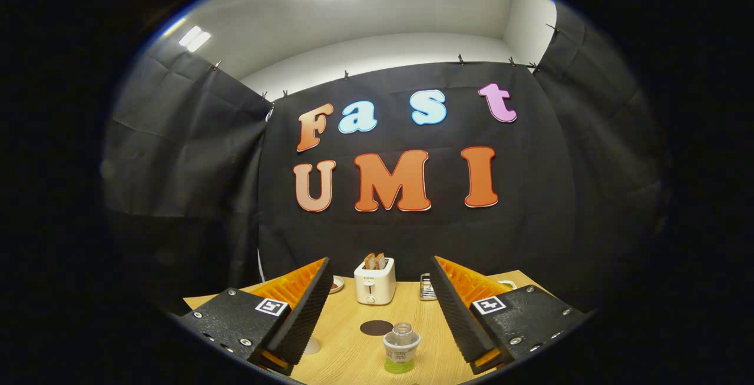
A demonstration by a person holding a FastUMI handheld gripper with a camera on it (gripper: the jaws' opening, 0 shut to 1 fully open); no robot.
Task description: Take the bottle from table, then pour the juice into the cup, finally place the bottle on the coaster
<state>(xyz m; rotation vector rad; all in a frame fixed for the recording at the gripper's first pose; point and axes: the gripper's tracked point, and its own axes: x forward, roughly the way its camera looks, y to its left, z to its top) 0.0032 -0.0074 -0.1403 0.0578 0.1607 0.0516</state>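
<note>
Tongs (386,320): released, fingers spread wide, nothing held.
Bottle (401,347): upright on counter (347,355), between your fingers, near front edge, cap off.
Coaster (376,327): dark disc just beyond bottle.
Toaster (374,282): toward far edge.
Step, as judged: taking the bottle, not yet gripped.
Next: lower your tongs, centre on bottle body, close both fingers.

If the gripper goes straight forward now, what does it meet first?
Probably the bottle, standing between the open gripper's fingers, slightly low. Beyond it lie the coaster and toaster; depth is unclear.
</note>
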